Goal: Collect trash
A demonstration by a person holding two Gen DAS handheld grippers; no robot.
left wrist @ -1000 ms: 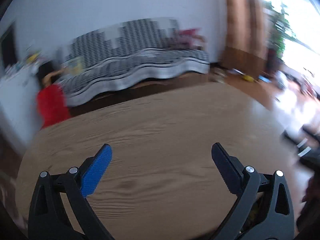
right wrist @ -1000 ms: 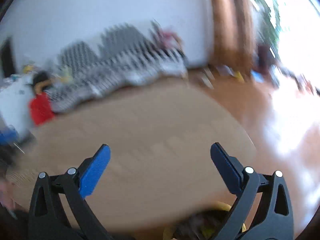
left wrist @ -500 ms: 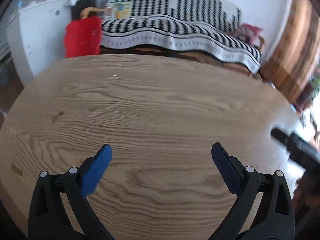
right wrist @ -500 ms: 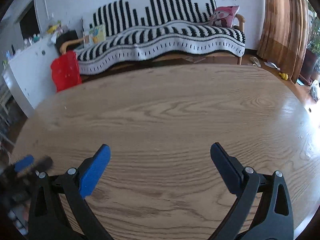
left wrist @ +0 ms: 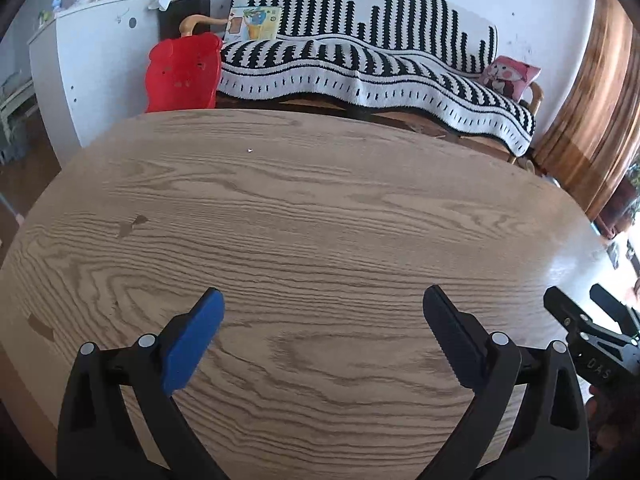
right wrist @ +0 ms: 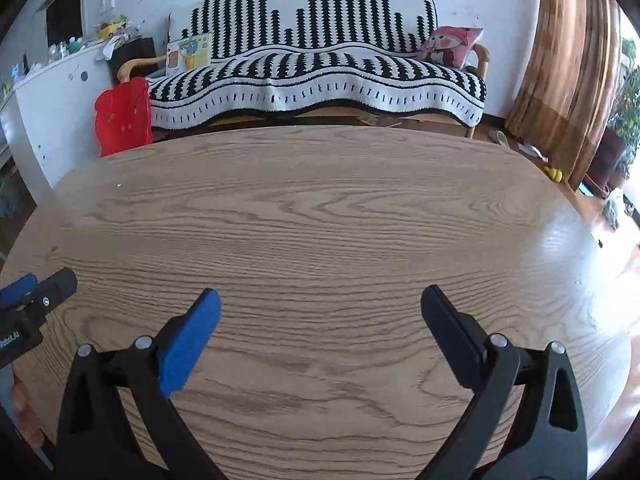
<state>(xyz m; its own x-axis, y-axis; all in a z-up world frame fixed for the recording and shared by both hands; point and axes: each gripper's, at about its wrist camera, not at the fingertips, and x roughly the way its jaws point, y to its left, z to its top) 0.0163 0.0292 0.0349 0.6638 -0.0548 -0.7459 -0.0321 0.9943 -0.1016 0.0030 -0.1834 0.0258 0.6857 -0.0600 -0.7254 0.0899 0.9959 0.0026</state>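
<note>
My left gripper [left wrist: 322, 300] is open and empty, held low over the near part of a wooden table [left wrist: 312, 216]. My right gripper [right wrist: 320, 300] is open and empty over the same table [right wrist: 320, 220]. The right gripper also shows at the right edge of the left wrist view [left wrist: 580, 312], and the left gripper at the left edge of the right wrist view [right wrist: 36, 284]. A tiny white speck [left wrist: 250, 151] lies far on the table; it also shows in the right wrist view [right wrist: 119, 186]. No other trash shows on the table.
Beyond the table stands a sofa under a black-and-white striped blanket [left wrist: 360, 64] with a pink cushion [left wrist: 508, 76]. A red plastic chair [left wrist: 184, 72] and a white cabinet [left wrist: 92, 64] stand at far left. Brown curtains [right wrist: 560, 80] hang at right.
Both views swung from a blurred look toward the window side to a steady look across the table at the sofa. Both grippers stayed open and now sit side by side.
</note>
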